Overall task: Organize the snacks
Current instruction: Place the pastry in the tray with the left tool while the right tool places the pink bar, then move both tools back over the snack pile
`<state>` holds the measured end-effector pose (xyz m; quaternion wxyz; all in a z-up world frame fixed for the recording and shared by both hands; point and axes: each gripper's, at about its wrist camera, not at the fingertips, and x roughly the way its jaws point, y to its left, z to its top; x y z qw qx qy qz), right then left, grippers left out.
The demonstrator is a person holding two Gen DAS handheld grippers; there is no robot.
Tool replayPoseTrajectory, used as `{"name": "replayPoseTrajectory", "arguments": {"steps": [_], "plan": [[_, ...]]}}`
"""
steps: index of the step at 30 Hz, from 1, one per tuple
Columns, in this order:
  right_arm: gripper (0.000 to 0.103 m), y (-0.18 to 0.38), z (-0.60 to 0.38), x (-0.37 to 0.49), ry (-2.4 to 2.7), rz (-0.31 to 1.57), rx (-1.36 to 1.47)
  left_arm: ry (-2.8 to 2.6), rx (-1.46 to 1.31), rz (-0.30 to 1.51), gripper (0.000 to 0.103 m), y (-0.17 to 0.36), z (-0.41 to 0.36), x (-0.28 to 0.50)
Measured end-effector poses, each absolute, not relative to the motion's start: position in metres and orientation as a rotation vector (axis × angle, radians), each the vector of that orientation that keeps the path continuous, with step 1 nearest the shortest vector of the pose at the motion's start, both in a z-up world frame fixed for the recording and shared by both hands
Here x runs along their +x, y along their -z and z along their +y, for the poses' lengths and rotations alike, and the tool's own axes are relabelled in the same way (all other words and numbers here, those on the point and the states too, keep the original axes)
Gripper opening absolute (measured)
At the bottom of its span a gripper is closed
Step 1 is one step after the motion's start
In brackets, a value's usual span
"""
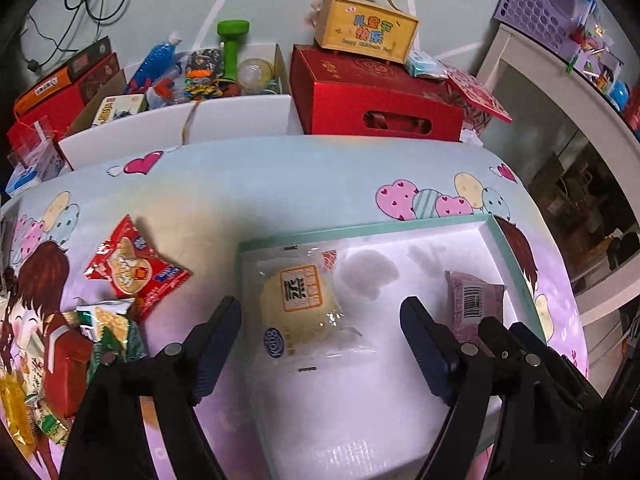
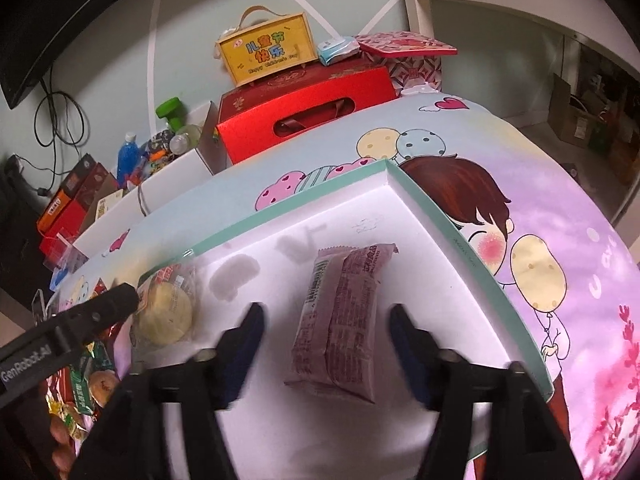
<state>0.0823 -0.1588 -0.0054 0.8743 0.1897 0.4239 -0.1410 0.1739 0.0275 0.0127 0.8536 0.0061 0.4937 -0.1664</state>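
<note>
**Two snacks in the box, both jaws empty: next pick comes from the loose pile**

Left hand-held gripper: jaws spread wide, nothing between them. The clear-wrapped yellow bun lies flat on the box floor just ahead, centred in the gap, not touched by either finger.

Right hand-held gripper: also spread and empty. The purple packet lies lengthwise between and ahead of its fingers, no contact visible. Its fingers look motion-blurred, so it is probably moving; direction can't be told.

The shallow white box with the teal rim sits on the cartoon-print counter. Bun is in the part of the box off the right gripper's left side, packet nearer the far right corner. They are well apart, with plenty of bare floor between.

My read: both placements look done; remaining work is the pile.

- Loose snacks sit outside the box, off the left gripper's left: red packet, and nearer, a heap of green and gold wrappers. Left gripper is the natural one for these.
- Lift straight clear of the bun before swinging left, so a fingertip doesn't drag the slick wrapper.
- Red packet lies alone and flat, so it's the easier grab. Pinch across the short side, at a crimped edge.
- The heap overlaps; take the top item only.
- Drop it in the bare gap between bun and packet.
- The grippers are close together over the box; move one at a time.
</note>
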Motion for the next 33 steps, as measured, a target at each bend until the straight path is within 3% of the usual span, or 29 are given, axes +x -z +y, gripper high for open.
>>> {"name": "replayPoseTrajectory", "arguments": {"steps": [1,3,19,33], "plan": [[0.091,0.005,-0.159,0.082,0.304,0.887,0.393,0.341,0.015,1.033,0.096,-0.013,0.029,0.174],[0.103,0.003,-0.161,0.08,0.323,0.876,0.386,0.32,0.017,1.02,0.098,-0.011,0.033,0.173],[0.103,-0.006,-0.164,0.075,0.369,0.842,0.369,0.26,0.042,0.987,0.1,-0.005,0.051,0.171],[0.103,-0.039,-0.143,0.069,0.247,0.761,0.434,0.264,0.029,0.924,0.1,-0.05,0.084,0.153]]}}
